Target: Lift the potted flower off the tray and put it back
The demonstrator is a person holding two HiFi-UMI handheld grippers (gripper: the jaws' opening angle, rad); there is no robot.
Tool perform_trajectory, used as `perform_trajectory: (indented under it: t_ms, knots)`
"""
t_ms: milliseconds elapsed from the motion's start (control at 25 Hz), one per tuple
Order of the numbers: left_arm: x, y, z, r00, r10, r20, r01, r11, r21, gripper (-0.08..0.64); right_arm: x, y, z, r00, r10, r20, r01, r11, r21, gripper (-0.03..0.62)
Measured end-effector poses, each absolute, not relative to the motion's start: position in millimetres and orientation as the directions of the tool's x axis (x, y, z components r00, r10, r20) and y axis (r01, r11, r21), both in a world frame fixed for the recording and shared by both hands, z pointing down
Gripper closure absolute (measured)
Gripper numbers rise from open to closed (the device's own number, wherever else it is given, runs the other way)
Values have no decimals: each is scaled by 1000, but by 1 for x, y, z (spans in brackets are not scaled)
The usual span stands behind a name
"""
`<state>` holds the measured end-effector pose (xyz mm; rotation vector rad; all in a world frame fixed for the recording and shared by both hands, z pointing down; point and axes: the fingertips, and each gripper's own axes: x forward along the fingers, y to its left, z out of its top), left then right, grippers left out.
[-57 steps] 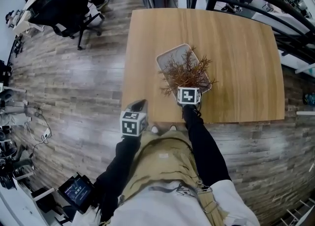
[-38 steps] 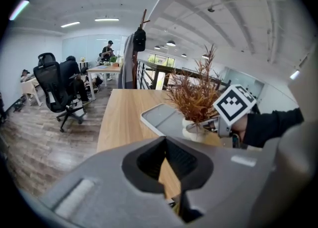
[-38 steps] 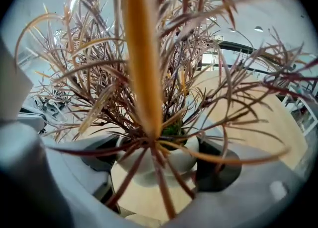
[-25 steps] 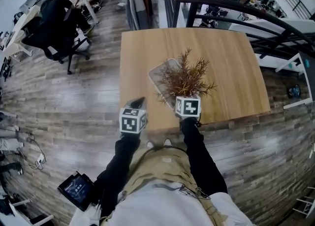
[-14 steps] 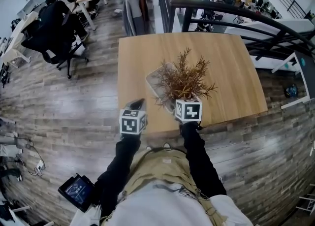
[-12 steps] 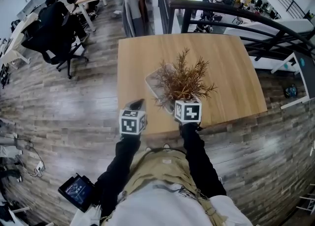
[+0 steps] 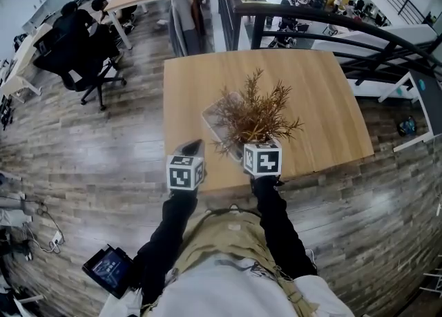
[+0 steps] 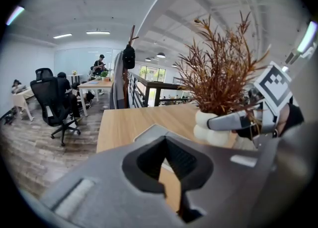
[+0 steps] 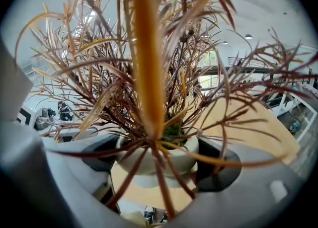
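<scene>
- Near the railing, a wooden table (image 7: 324, 101) carries a grey tray (image 7: 214, 119) (towards its front edge).
- The potted flower (image 7: 257, 112), brown sprigs in a white pot, hangs in the air over the table's near edge, clear of the tray.
- The right gripper (image 9: 157, 164) clamps the pot's sides.
- The left gripper (image 8: 171, 192), jaws together, hovers left of it.

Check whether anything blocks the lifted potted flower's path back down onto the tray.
Nothing visible does: the right gripper holds the potted flower above the tray, and the left gripper hangs clear beside it.
</scene>
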<state>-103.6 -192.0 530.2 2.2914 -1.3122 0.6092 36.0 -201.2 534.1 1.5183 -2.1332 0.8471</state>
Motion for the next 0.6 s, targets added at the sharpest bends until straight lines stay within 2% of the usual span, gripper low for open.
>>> perform_trajectory:
  t_ms: [600]
  knots:
    - [-102, -194, 533, 461, -685, 564, -872, -467, 146, 558, 35, -203, 532, -343, -711, 614, -939, 245, -241, 109]
